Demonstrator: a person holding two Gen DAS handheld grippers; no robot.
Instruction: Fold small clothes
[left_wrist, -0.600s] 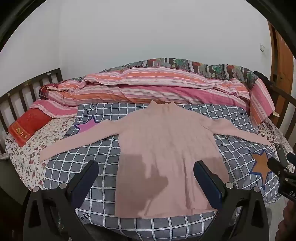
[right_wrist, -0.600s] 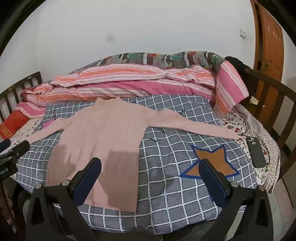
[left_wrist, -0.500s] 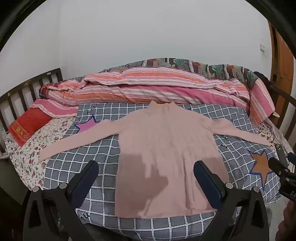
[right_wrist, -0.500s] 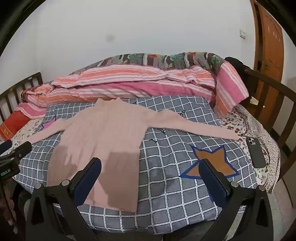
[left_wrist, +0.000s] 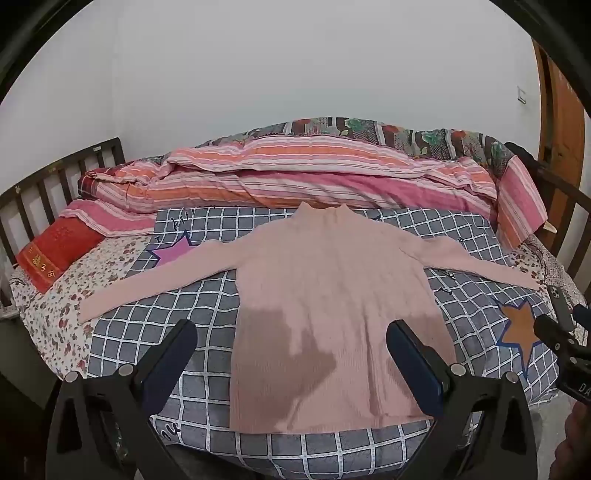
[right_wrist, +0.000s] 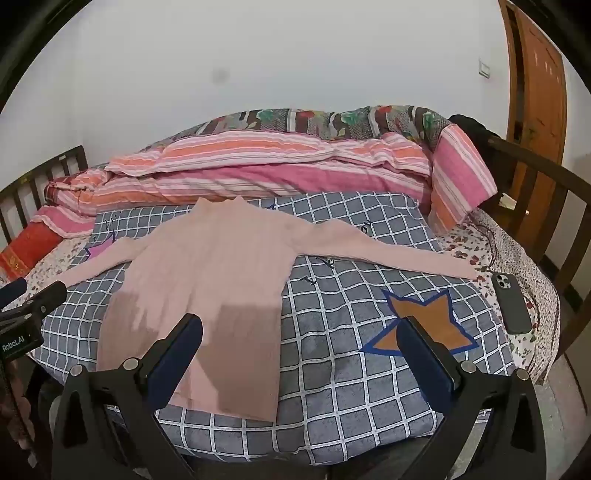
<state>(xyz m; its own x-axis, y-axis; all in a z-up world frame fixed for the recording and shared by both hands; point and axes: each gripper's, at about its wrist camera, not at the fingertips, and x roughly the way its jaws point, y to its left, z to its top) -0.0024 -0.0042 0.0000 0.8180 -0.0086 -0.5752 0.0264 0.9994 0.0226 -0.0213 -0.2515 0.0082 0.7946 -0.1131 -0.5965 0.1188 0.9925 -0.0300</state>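
A pink long-sleeved sweater (left_wrist: 332, 295) lies flat on the grey checked blanket (left_wrist: 177, 314), collar toward the far side and both sleeves spread out sideways. It also shows in the right wrist view (right_wrist: 207, 280). My left gripper (left_wrist: 291, 332) is open and empty, held above the sweater's hem. My right gripper (right_wrist: 299, 328) is open and empty, above the blanket just right of the sweater's hem. Each gripper shows at the edge of the other's view, the right gripper (left_wrist: 565, 347) and the left gripper (right_wrist: 26, 310).
Striped pink and orange quilts (left_wrist: 295, 173) are piled along the far side. A red pillow (left_wrist: 55, 254) lies at the left. A black phone (right_wrist: 511, 302) rests on the floral sheet near the right sleeve's cuff. Wooden bed rails (right_wrist: 546, 206) stand at both ends. A wooden door (right_wrist: 535, 74) stands at right.
Both grippers have shifted slightly; the right wrist view has moved a little closer to the bed. The sweater has not moved.
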